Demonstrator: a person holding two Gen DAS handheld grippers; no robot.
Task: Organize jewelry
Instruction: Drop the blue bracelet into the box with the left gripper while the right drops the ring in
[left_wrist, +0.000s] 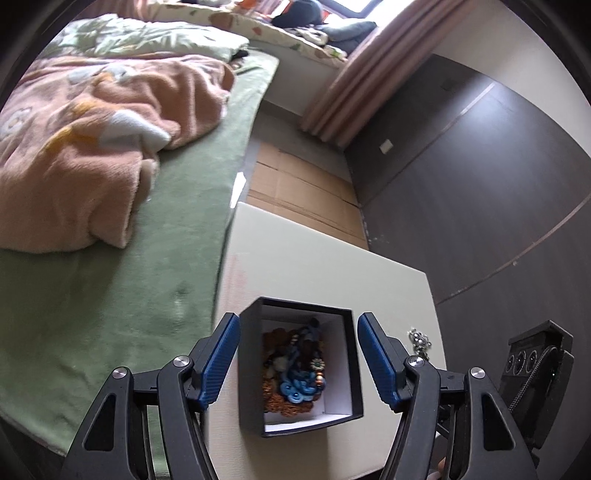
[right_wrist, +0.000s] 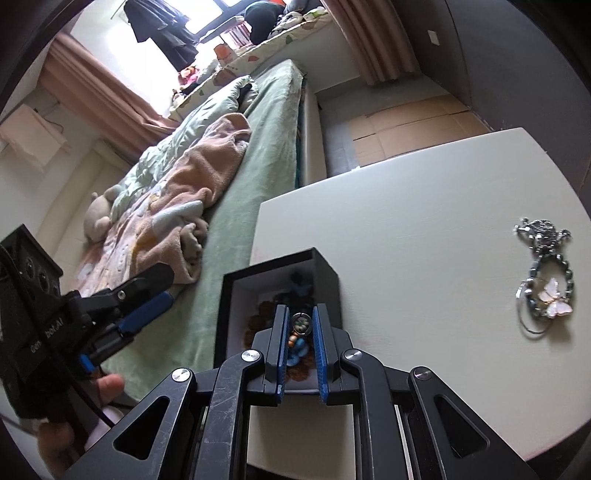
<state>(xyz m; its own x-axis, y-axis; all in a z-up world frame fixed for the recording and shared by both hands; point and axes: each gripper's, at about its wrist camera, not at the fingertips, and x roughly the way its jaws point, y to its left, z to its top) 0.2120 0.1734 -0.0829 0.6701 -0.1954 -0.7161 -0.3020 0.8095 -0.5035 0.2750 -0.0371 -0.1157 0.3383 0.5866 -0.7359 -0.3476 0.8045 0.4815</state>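
A black box (left_wrist: 251, 369) with a white lining stands on the white table (left_wrist: 295, 258). It holds blue and brown beaded jewelry (left_wrist: 295, 373). My left gripper (left_wrist: 297, 350) is open, its blue pads on either side of the box, apart from it. My right gripper (right_wrist: 300, 325) hovers over the box (right_wrist: 325, 273), its jaws narrowly apart around a small round charm (right_wrist: 301, 322) on a beaded piece. A silver chain with a white butterfly (right_wrist: 546, 291) lies on the table at the right; it also shows in the left wrist view (left_wrist: 419, 338).
A bed with a green sheet (left_wrist: 129, 295) and a pink blanket (left_wrist: 85, 147) runs along the table's left edge. Cardboard (left_wrist: 295, 184) covers the floor beyond the table. A dark wall (left_wrist: 480, 184) stands on the right.
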